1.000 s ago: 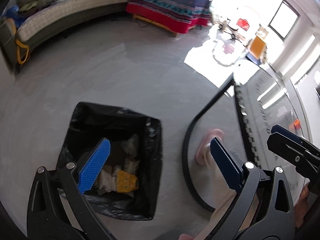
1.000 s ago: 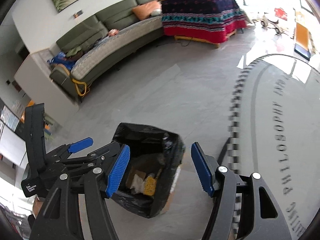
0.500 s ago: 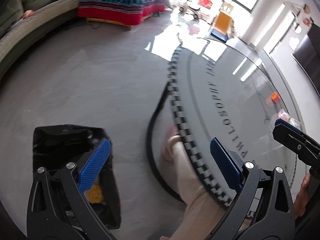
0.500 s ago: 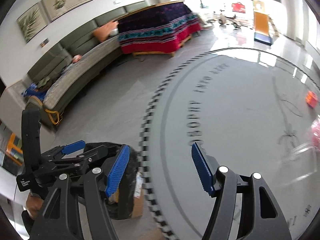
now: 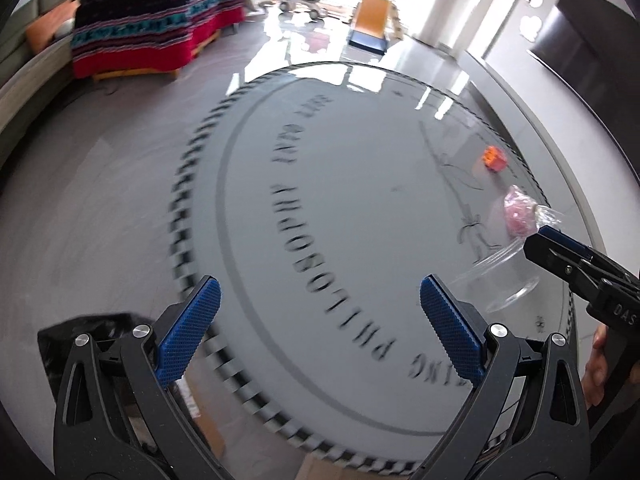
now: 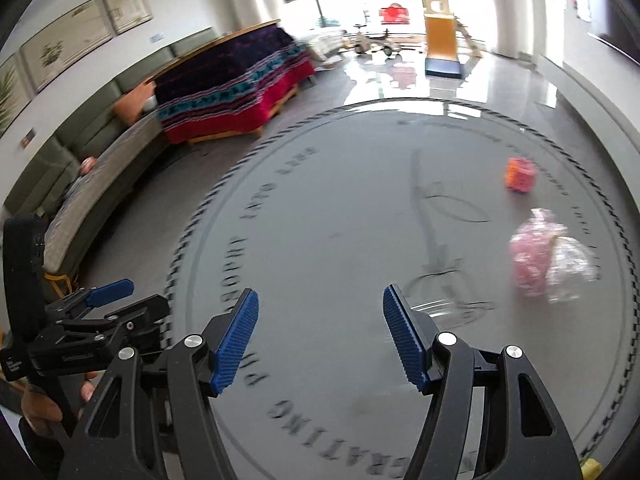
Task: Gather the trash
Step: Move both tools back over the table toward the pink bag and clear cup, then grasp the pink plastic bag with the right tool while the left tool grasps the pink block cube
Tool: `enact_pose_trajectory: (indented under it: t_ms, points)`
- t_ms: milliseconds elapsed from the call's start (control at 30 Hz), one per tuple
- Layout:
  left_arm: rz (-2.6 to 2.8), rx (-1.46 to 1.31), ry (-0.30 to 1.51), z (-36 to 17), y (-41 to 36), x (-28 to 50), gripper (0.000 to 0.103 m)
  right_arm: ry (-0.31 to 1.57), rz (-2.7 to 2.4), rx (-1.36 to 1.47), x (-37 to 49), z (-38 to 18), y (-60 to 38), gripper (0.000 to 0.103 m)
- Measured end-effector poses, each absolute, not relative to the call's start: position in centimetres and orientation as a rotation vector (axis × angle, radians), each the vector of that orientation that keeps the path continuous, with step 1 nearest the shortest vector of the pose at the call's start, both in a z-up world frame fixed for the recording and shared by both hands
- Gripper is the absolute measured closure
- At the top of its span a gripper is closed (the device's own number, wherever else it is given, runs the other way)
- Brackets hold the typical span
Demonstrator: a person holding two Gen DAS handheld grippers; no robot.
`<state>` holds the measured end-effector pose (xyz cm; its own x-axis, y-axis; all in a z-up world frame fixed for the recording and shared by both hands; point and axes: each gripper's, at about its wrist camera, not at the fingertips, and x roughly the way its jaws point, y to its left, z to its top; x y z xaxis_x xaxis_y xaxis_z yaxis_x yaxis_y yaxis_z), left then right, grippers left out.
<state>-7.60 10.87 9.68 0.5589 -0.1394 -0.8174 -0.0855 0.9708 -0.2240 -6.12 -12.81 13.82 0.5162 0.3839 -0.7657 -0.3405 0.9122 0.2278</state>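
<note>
Pink wrapper [image 6: 532,256] and orange block [image 6: 519,175] on round table [image 6: 340,208].

Home lounge: sofa [image 6: 100,184], wall pictures [image 6: 80,40], toy slide [image 6: 440,44].

The left gripper [image 5: 320,328] is tilting downward with its two blue ribbed pads [image 5: 188,332] standing wide apart and nothing lying between them. The right gripper [image 6: 320,336] is angling down in the same way, its blue pads [image 6: 236,340] parted with an empty gap between them. The two tools are sitting side by side, each one showing at the edge of the other's view. A hand [image 5: 598,368] is wrapping around the right gripper's handle, and another hand [image 6: 44,412] is gripping the left gripper's handle from below.
</note>
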Motion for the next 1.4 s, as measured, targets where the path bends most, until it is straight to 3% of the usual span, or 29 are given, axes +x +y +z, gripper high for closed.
enact_pose_trajectory:
  t_ms: [467,967,1000,1067,1133,1400]
  points:
    - [-0.207,-0.162,1.081,8.8,0.5,2.3,0.006,0.943,0.231,0.107,0.8,13.5,-24.4,0.037]
    - [-0.282,-0.091,1.152,6.8,-6.3,10.0,0.006,1.088,0.150,0.176,7.1,5.4,-29.0,0.037]
    - [-0.278,-0.094,1.154,6.7,-6.4,10.4,0.006,1.089,0.151,0.178,7.4,5.1,-29.0,0.041]
    - [-0.275,-0.106,1.162,6.5,-6.8,11.4,0.006,1.090,0.158,0.184,8.0,4.6,-29.3,0.060]
    - [-0.278,-0.104,1.166,6.4,-7.5,12.3,0.006,1.079,0.192,0.242,8.1,4.6,-30.2,0.068]
    - [-0.361,-0.046,1.185,6.0,-12.5,16.4,0.006,1.015,0.157,0.297,7.2,5.8,-34.3,0.073]
